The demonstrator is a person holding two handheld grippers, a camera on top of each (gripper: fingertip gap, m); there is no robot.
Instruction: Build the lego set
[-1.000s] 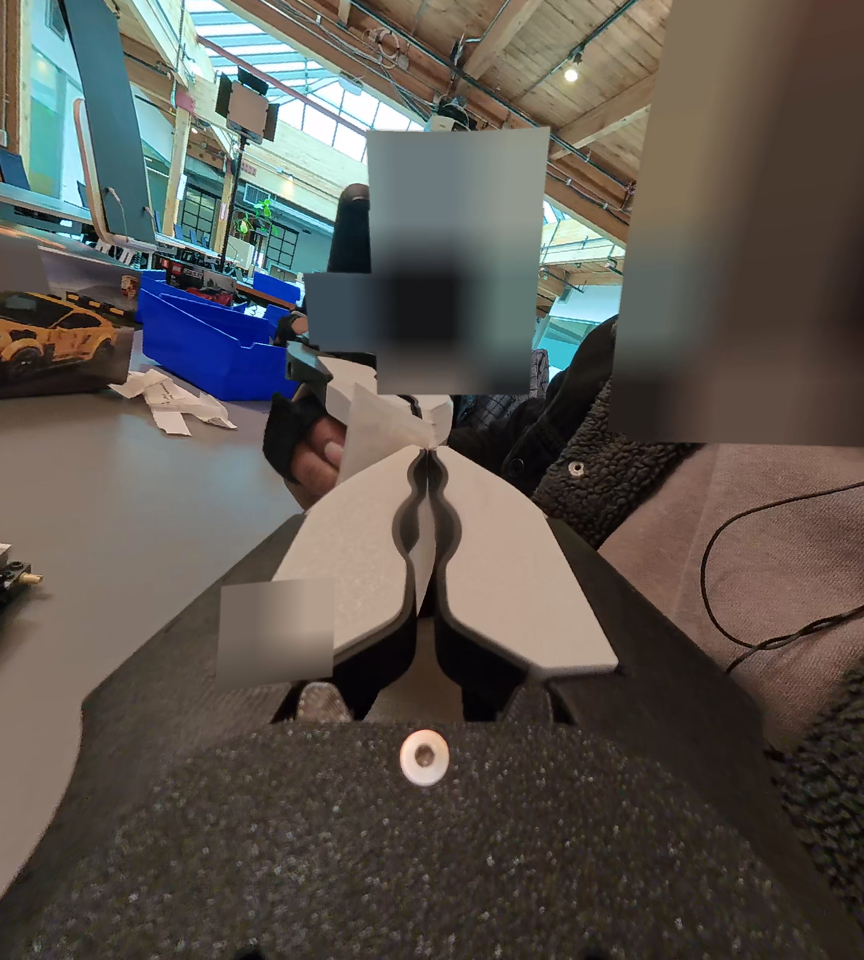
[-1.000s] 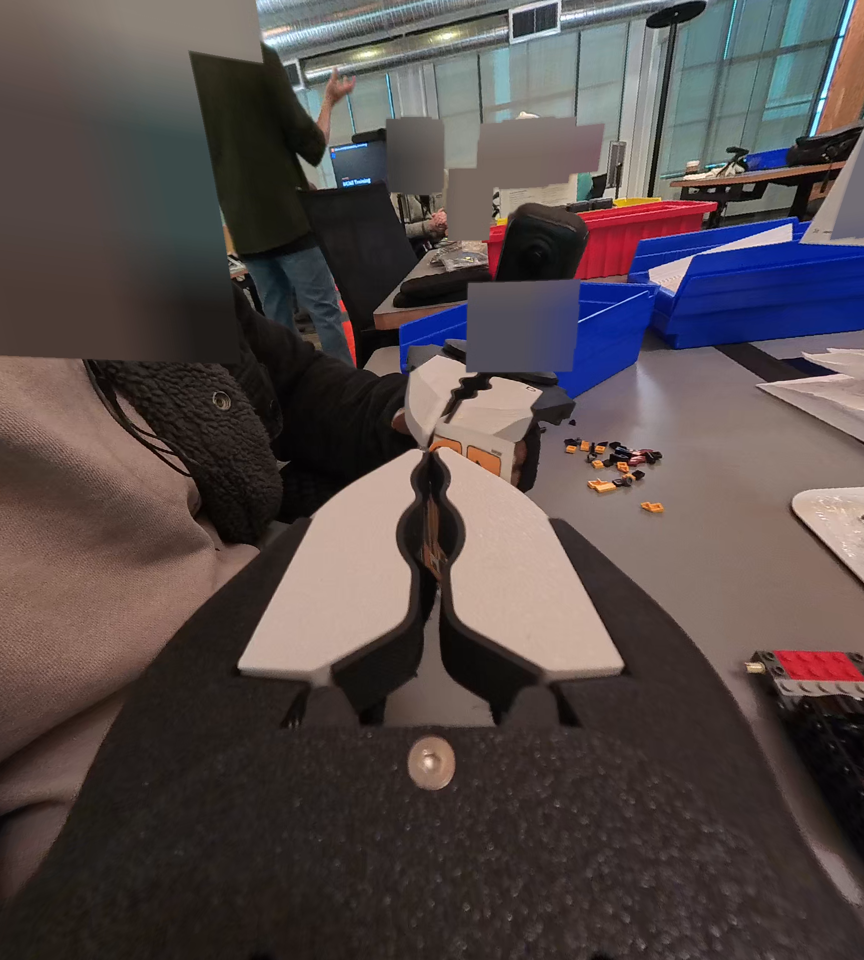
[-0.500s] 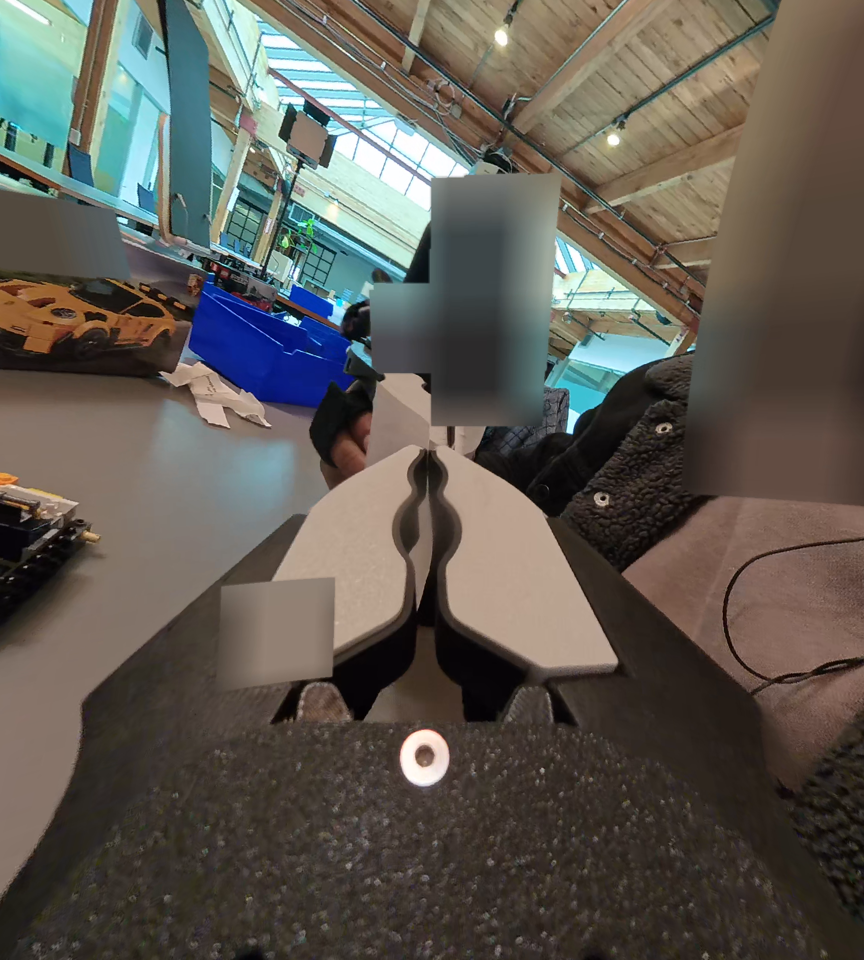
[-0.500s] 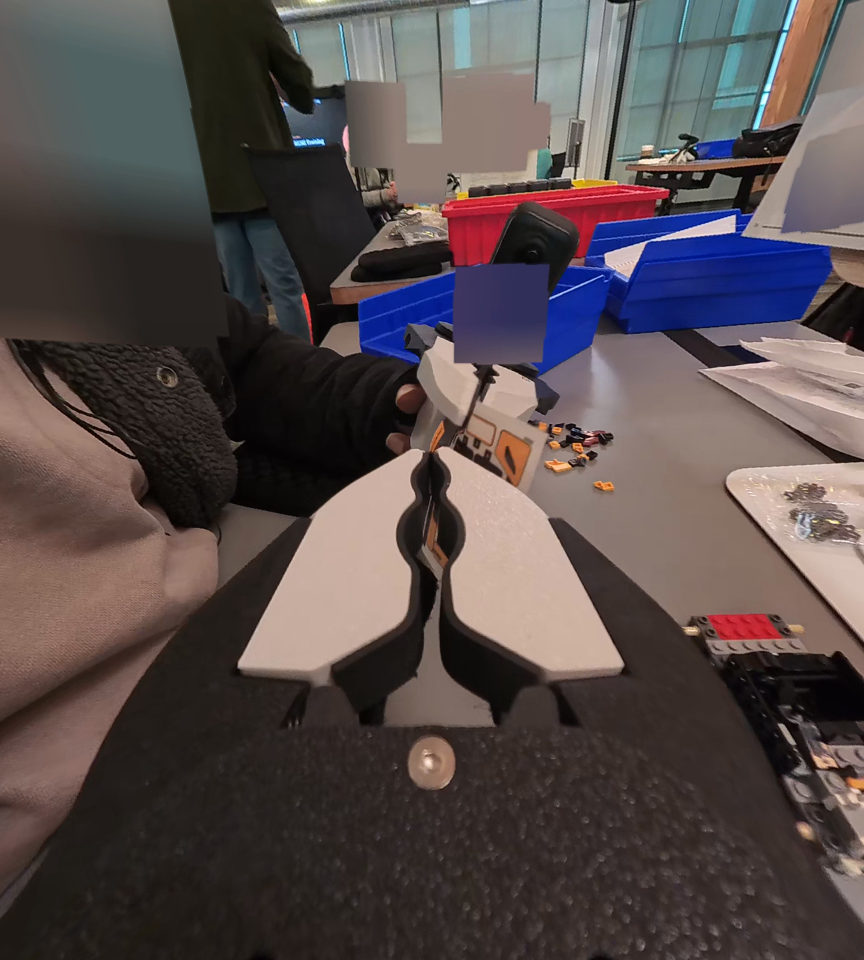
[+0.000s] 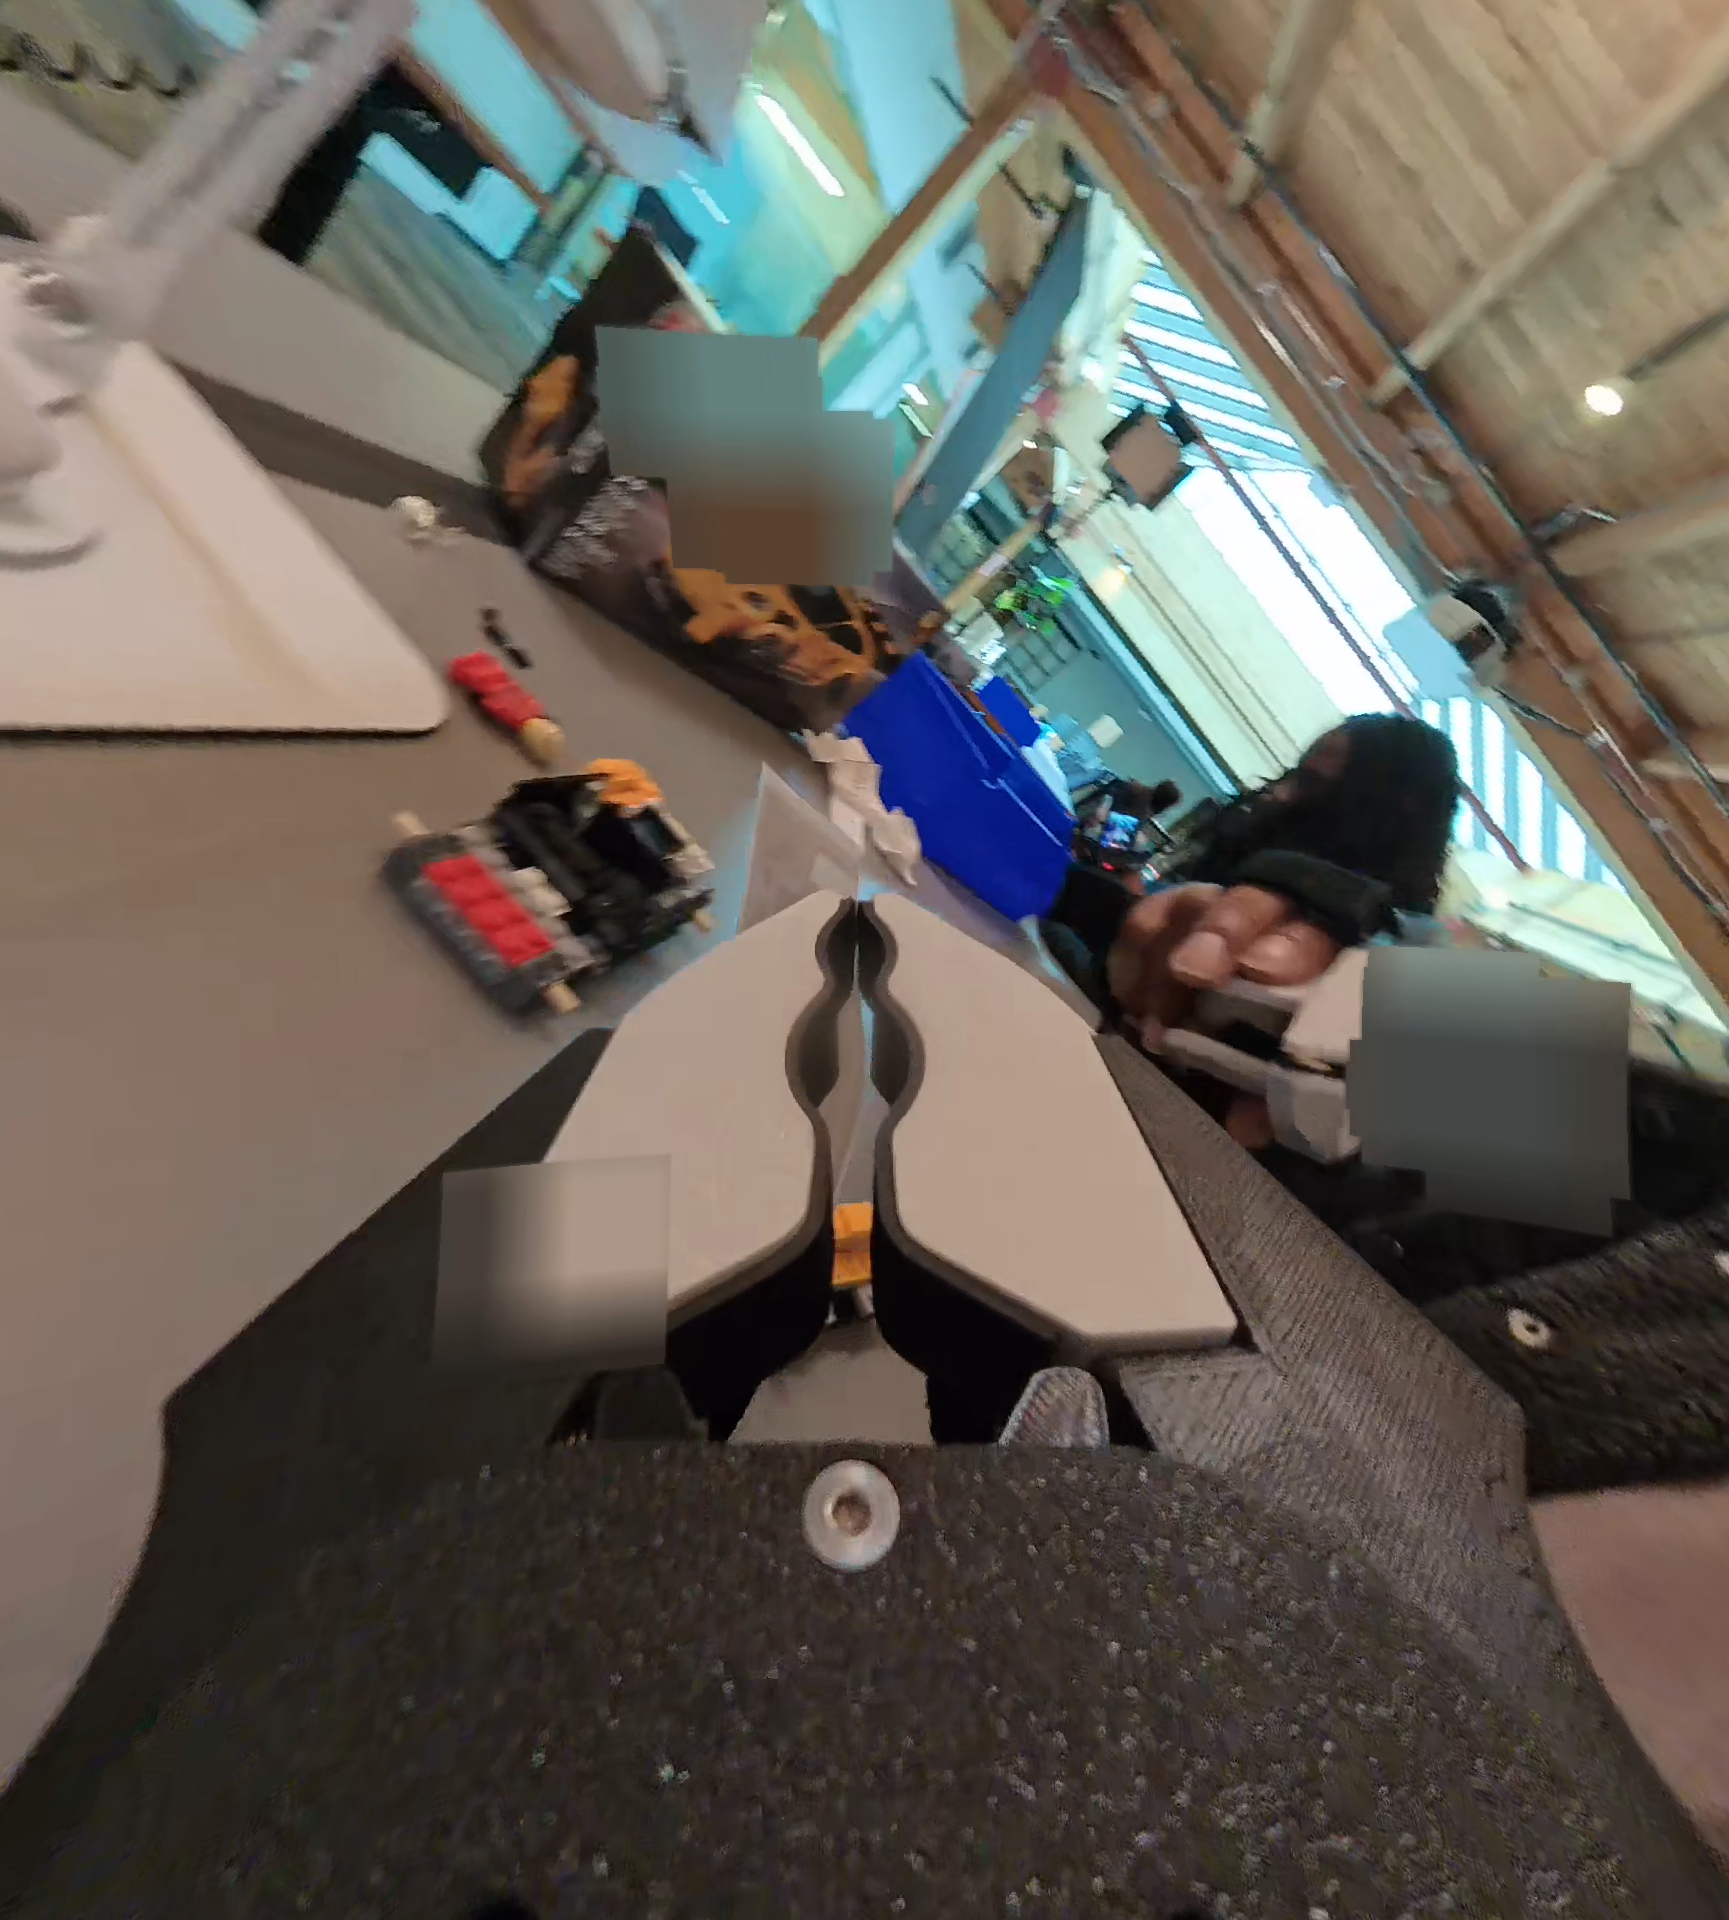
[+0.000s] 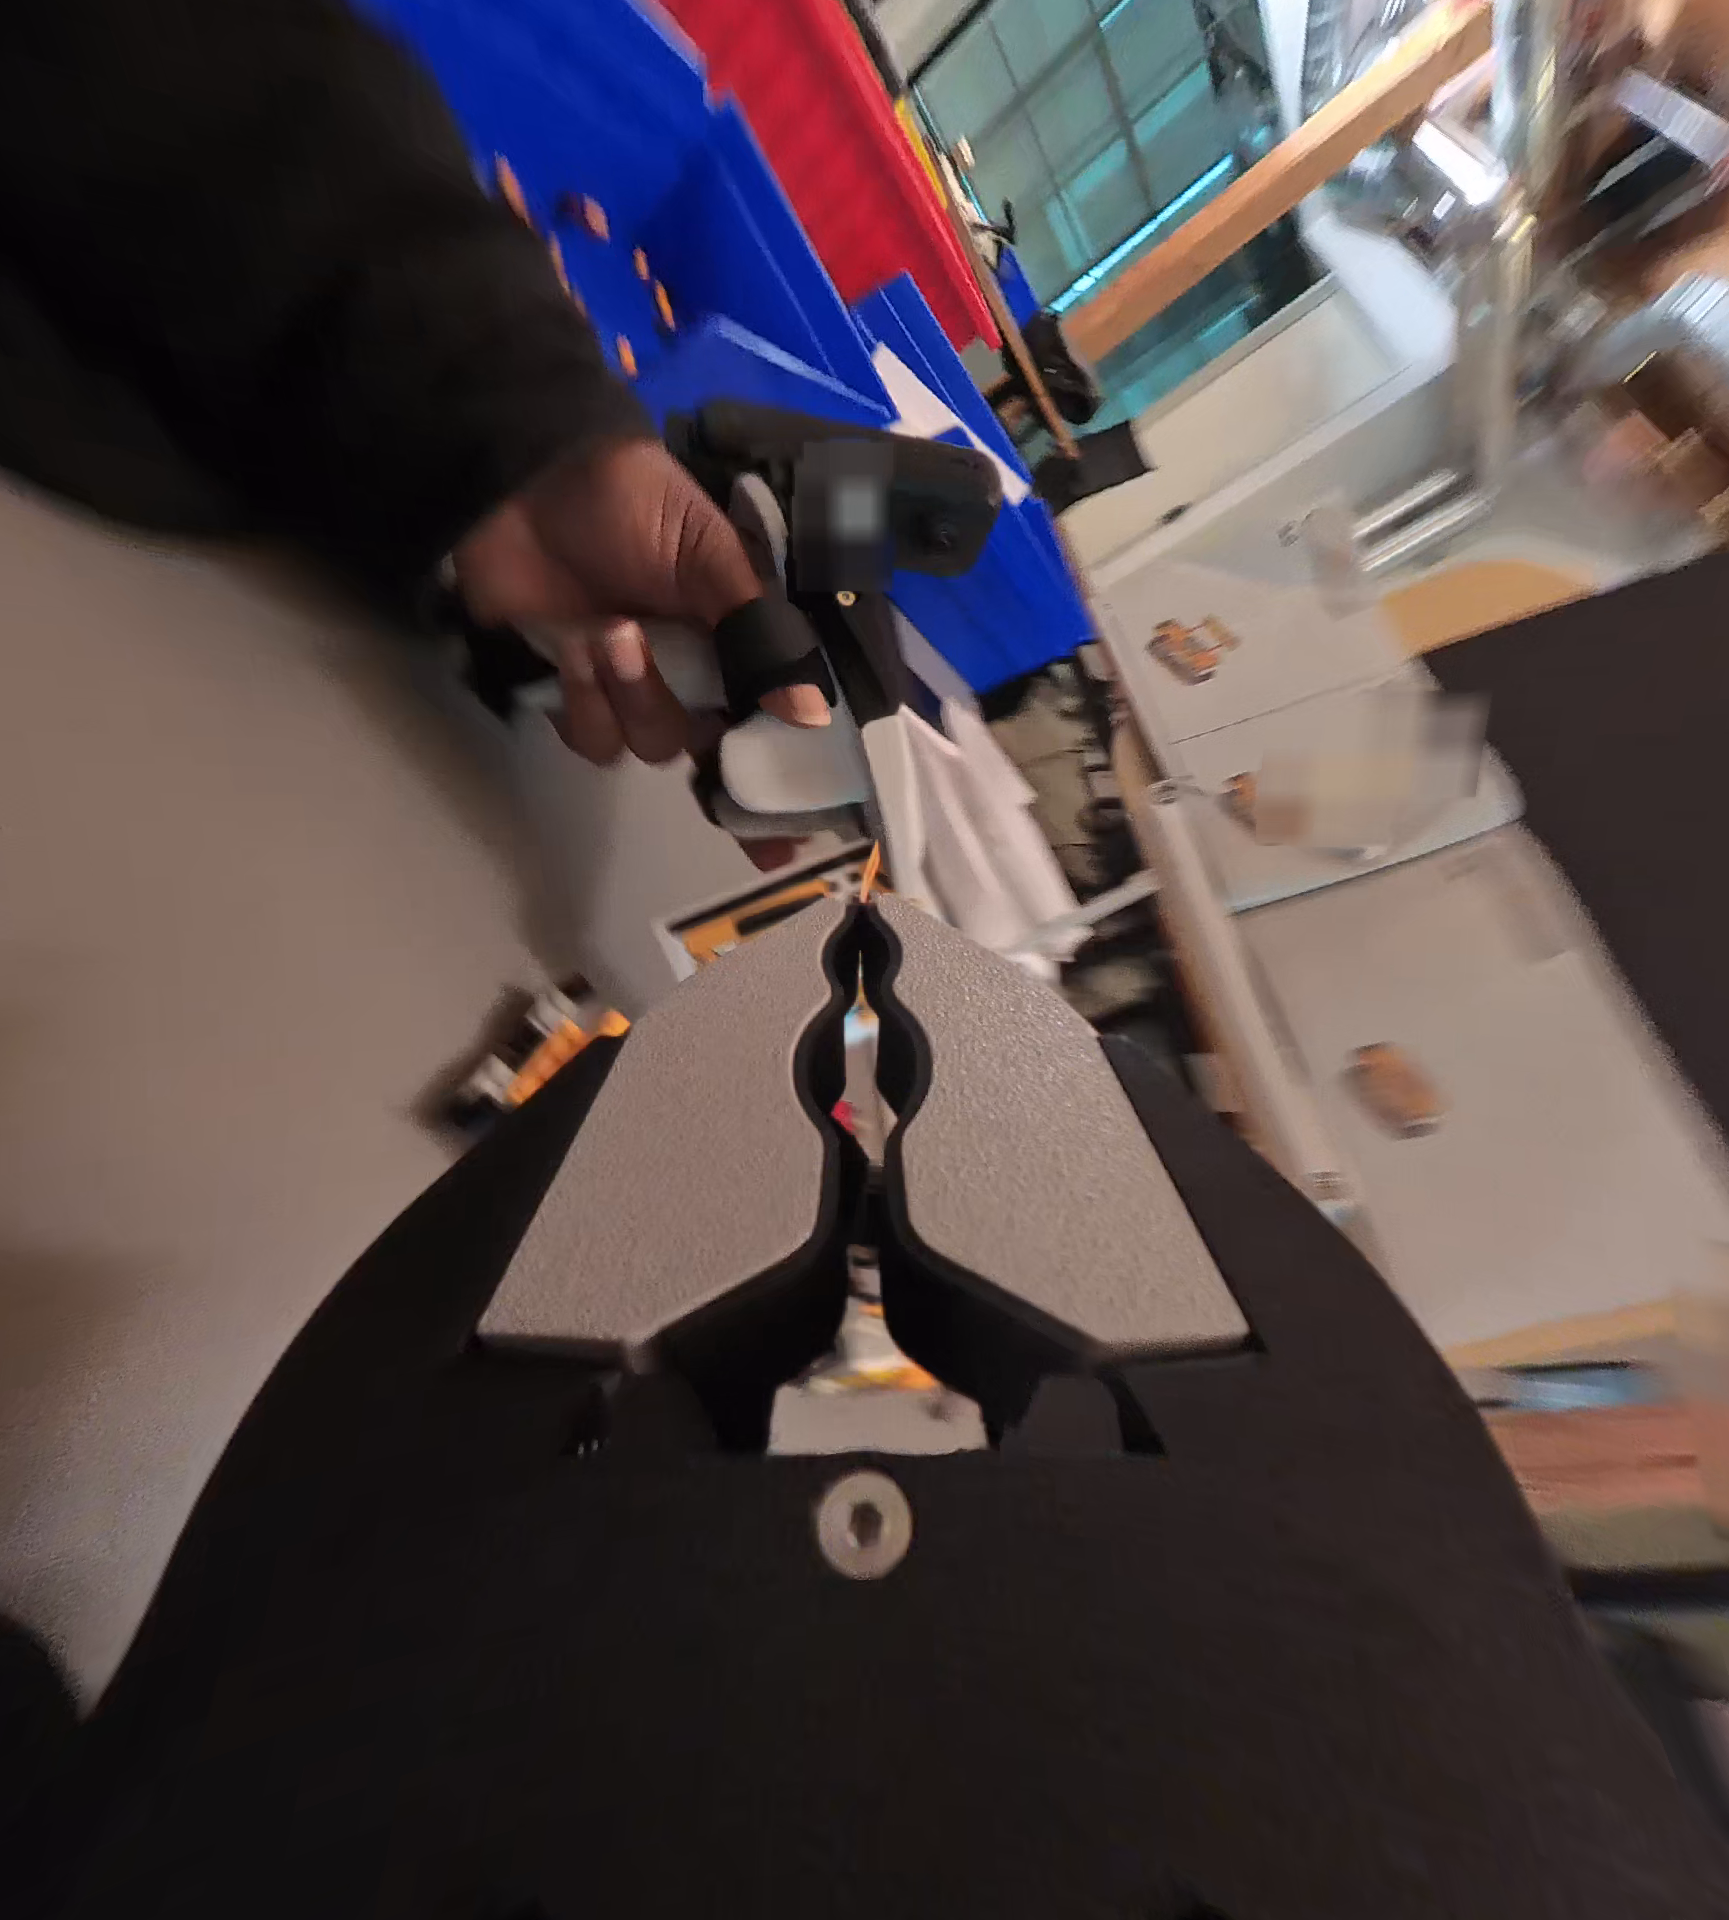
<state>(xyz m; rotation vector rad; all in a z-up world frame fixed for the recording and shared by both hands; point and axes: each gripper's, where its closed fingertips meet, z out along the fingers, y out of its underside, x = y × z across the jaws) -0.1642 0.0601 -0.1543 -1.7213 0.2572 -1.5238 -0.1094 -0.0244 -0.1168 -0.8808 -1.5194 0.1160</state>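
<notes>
My left gripper [image 5: 855, 906] is shut on a thin white sticker sheet [image 5: 795, 857] that sticks out past its tips, with a bit of orange showing low between the jaws. My right gripper [image 6: 865, 909] is shut on a thin orange sliver [image 6: 873, 868], seen edge-on and blurred. The two grippers are apart: the right one [image 5: 1244, 1039] shows in a hand at the right of the left wrist view, and the left one [image 6: 792, 774] shows just beyond my right tips. The black lego chassis with red bricks [image 5: 548, 894] lies on the grey table.
A white tray [image 5: 164, 623] lies at the far left, with a small red piece [image 5: 501, 691] beside it. The set's box [image 5: 735, 613], crumpled paper [image 5: 870, 821] and a blue bin [image 5: 964, 821] stand behind. Blue bins [image 6: 735, 260] and a red bin [image 6: 839, 156] show in the right wrist view. Tip to tip, the grippers are about 11 cm apart. To the small red piece [image 5: 501, 691]: left tips about 20 cm, right tips about 25 cm.
Both views have rolled sharply and are blurred. The grippers, tip to tip on the sheet before, have drawn apart. The sheet stays in the left gripper. The chassis has come into the left view.
</notes>
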